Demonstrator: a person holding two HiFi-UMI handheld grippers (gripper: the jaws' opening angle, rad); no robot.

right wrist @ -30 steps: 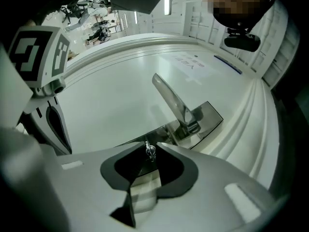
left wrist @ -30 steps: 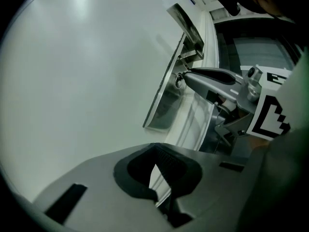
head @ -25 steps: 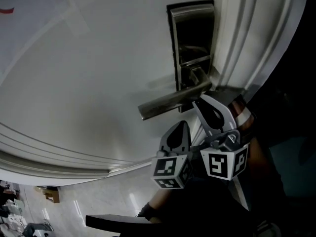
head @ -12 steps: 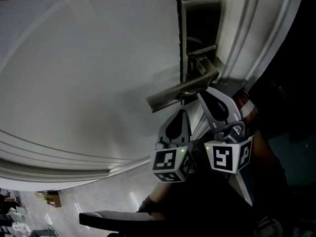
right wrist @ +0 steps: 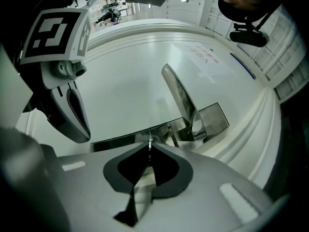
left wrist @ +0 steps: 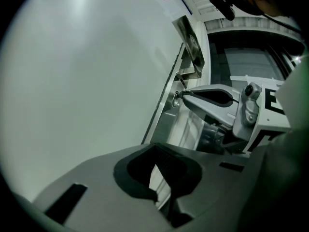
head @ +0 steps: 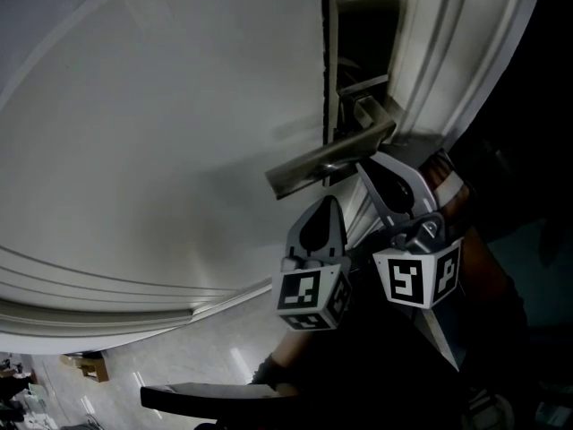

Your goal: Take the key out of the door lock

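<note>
A white door (head: pixel 161 133) carries a steel lock plate (head: pixel 358 25) with a lever handle (head: pixel 313 164) pointing left. Under the handle, my right gripper (head: pixel 365 167) presses its tip against the plate. In the right gripper view its jaws (right wrist: pixel 149 149) are shut on a thin metal key (right wrist: pixel 150 142) that stands in the plate (right wrist: pixel 120 140). My left gripper (head: pixel 327 206) hangs just left of it, below the handle and apart from the door. In the left gripper view (left wrist: pixel 155 146) it is shut with nothing held. That view also shows the key (left wrist: pixel 175 99) at the right gripper's tip.
The moulded door frame (head: pixel 466 52) runs down the right side, close to the right gripper. A taped paper sheet (right wrist: pixel 207 57) is stuck on the door above the handle (right wrist: pixel 178 95). A person's dark sleeve (head: pixel 376 365) fills the lower right. Tiled floor (head: pixel 179 365) shows far below.
The head view has shifted so the lock sits higher and further right. Both grippers have stayed under the handle, the right one still at the lock plate; hardly anything moved in the last half second.
</note>
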